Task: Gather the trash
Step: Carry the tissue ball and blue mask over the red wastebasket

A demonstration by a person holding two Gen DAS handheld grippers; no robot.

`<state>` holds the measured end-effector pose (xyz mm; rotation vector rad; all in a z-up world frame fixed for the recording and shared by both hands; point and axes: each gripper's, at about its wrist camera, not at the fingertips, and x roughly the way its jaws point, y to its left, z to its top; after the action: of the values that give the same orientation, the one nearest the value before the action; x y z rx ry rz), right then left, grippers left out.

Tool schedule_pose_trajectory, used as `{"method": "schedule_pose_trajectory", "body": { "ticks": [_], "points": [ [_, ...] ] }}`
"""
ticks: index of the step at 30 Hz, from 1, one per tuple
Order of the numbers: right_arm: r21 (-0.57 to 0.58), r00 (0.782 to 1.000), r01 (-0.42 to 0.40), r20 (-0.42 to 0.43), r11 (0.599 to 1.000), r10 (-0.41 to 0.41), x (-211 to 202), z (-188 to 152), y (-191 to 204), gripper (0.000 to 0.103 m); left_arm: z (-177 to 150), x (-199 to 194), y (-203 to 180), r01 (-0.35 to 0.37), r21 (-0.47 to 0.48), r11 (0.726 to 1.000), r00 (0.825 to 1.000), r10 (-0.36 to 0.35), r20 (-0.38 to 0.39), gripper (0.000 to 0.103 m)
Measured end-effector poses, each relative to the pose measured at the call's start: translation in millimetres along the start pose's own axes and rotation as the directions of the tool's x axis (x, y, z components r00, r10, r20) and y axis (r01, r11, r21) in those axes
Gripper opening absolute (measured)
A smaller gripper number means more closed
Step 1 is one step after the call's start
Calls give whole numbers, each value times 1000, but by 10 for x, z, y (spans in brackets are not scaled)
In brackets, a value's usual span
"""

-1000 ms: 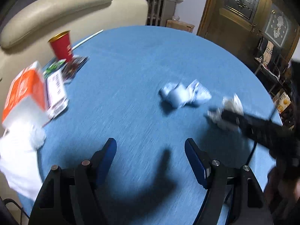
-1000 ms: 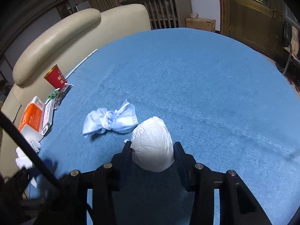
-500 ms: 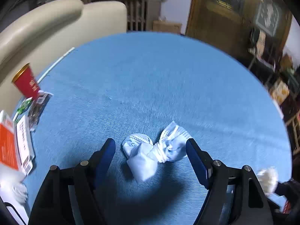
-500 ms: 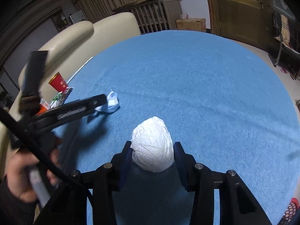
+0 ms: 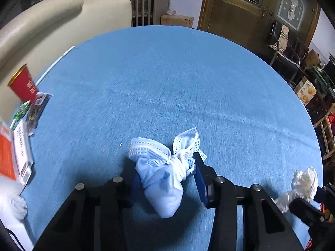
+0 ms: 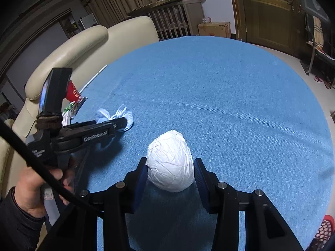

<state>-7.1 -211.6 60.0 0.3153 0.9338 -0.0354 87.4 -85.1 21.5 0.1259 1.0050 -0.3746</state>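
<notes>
A crumpled blue face mask (image 5: 165,169) lies on the round blue table (image 5: 178,83). My left gripper (image 5: 166,171) has closed around the mask, its blue pads against both sides. In the right wrist view the left gripper (image 6: 117,123) sits over the mask (image 6: 123,116) at mid left. My right gripper (image 6: 169,167) is shut on a white crumpled paper ball (image 6: 170,161), held just above the table. That ball and the right gripper's tip show at the lower right of the left wrist view (image 5: 303,184).
A red paper cup (image 5: 24,83), snack wrappers (image 5: 34,108), an orange-and-white box (image 5: 12,154) and white tissue (image 5: 12,209) sit at the table's left edge. A white straw (image 5: 55,63) lies beyond. A cream sofa (image 5: 41,27) stands behind the table.
My left gripper swung right from the table's left side, moved onto the blue mask and narrowed its jaws around it. The right gripper kept hold of the paper ball.
</notes>
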Motion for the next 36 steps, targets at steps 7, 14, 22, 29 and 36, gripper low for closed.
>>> {"method": "schedule_pose_trajectory", "body": {
  "ticks": [7, 14, 22, 29, 36],
  "points": [
    [-8, 1000, 1, 12, 1000, -1, -147, -129, 71, 47, -268, -223, 18, -49, -13, 999, 999, 49, 2, 46],
    [1, 1000, 20, 16, 1000, -20, -263, -345, 80, 47, -627, -441, -51, -87, -29, 996, 996, 87, 5, 46],
    [21, 999, 26, 35, 999, -27, -520, -607, 42, 47, -832, -710, -125, -89, -35, 995, 995, 91, 42, 46],
    [26, 998, 28, 62, 999, -30, -765, -754, 18, 47, -983, -897, -253, -76, -31, 997, 995, 78, 66, 46],
    [37, 997, 31, 76, 999, -34, -929, -903, -40, 47, -1119, -981, -397, -63, -15, 998, 996, 64, 69, 46]
  ]
}}
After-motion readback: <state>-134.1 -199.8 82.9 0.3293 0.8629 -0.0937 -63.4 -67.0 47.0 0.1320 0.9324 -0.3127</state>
